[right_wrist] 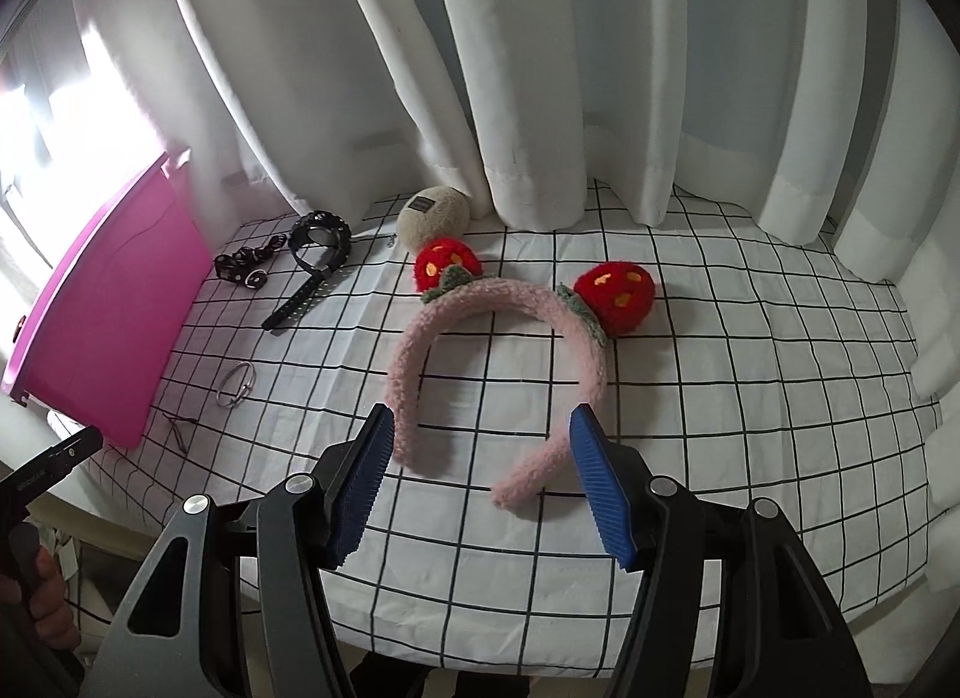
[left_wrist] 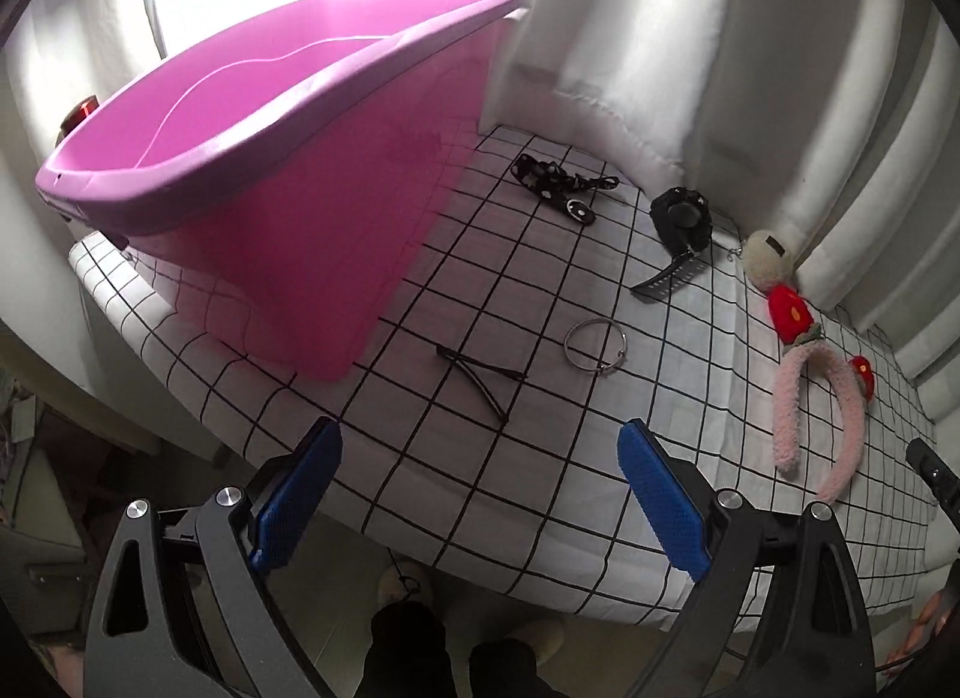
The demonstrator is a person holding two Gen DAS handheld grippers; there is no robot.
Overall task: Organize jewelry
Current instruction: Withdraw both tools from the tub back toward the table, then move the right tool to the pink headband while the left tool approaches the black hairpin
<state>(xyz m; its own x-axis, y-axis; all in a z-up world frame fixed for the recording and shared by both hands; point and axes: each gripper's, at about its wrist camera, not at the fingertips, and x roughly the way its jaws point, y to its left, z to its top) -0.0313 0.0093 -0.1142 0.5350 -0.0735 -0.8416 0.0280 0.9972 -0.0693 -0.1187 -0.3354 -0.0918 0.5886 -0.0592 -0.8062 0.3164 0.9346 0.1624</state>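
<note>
A pink bin (left_wrist: 252, 158) stands at the left of the checked table (left_wrist: 540, 458). The fluffy headband (right_wrist: 498, 350) lies just ahead of the right gripper (right_wrist: 480, 482), jaws spread and empty. The left gripper (left_wrist: 480, 494), also spread, faces a metal ring (left_wrist: 595, 345) and thin hair clip (left_wrist: 480, 380). Closing on the soft band off-centre could let it twist free; the clip may slip.

Desk cloth (right_wrist: 750, 374): white with a black grid. Bin (left_wrist: 288, 116): pink-purple. Headband (right_wrist: 420, 350): fluffy pale pink, bearing two red strawberries (right_wrist: 618, 293) with orange spots and green leaves. Plush ball (right_wrist: 432, 215): beige. Watch (left_wrist: 678, 218) and lanyard (left_wrist: 558, 182): black. Ring (left_wrist: 594, 344): silver. Curtain (right_wrist: 540, 68): white. Finger pads (right_wrist: 600, 488): blue.
</note>
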